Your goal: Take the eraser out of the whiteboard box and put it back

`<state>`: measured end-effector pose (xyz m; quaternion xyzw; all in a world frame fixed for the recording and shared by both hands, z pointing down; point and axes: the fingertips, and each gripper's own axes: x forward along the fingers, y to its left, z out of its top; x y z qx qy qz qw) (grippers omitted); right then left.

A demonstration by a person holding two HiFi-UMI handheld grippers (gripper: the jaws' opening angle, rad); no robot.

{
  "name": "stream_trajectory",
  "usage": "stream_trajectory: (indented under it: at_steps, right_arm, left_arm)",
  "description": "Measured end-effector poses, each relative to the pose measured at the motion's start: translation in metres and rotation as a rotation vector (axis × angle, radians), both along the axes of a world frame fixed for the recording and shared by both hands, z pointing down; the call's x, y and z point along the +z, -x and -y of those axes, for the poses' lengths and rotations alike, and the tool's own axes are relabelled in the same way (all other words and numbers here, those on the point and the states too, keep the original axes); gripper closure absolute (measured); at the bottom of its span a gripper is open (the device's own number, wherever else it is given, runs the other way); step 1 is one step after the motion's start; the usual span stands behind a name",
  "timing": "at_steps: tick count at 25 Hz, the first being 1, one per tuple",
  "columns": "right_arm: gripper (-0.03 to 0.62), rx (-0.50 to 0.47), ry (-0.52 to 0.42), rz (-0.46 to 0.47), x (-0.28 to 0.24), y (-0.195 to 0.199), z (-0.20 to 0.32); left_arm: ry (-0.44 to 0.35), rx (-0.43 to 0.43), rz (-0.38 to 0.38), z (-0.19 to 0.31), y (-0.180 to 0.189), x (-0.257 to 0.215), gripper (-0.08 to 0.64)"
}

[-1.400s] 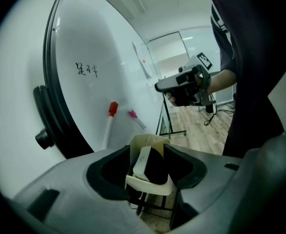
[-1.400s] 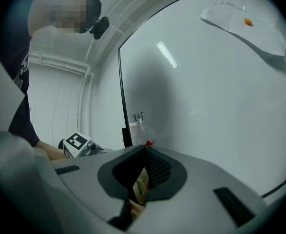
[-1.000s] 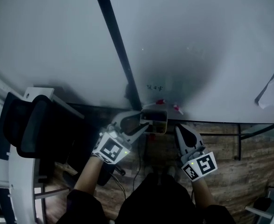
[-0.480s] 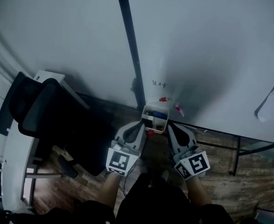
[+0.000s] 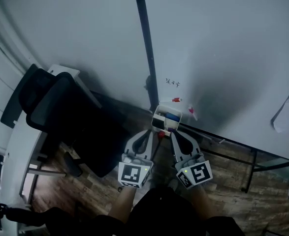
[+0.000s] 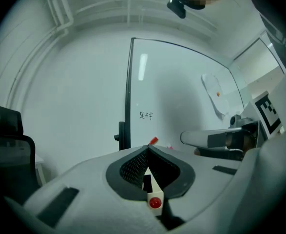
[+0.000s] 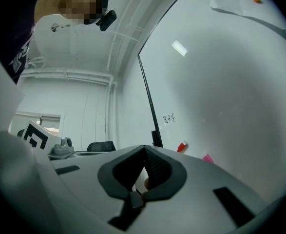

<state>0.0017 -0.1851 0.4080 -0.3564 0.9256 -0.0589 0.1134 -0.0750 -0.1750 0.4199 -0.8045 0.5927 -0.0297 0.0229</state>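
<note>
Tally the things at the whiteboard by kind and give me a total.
Grippers: 2 (left gripper, right gripper)
Box: 1
Eraser, blue, in the box: 1
Small pieces on the board: 2 (red piece, pink piece)
Chair: 1
Sheet of paper: 1
Total: 8

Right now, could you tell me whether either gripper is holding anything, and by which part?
Nothing appears held: the left gripper and right gripper both have fingers shut tip to tip, near the box.
</note>
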Motion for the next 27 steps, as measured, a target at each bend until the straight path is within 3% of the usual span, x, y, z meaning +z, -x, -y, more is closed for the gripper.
stream_trajectory:
  at_steps: [6, 27]
  right_arm:
    - [0.591, 0.019, -0.015, -0.006, -0.005, 0.006, -0.011]
    - [0.589, 0.070, -0.013, -0.028, -0.007, 0.028, -0.043]
  left_arm:
    - [-0.020, 0.030, 0.021, -0.008, 0.005, -0.008, 0.555]
    - [-0.018, 0.107, -0.016, -0.034, 0.024, -0.009, 0.555]
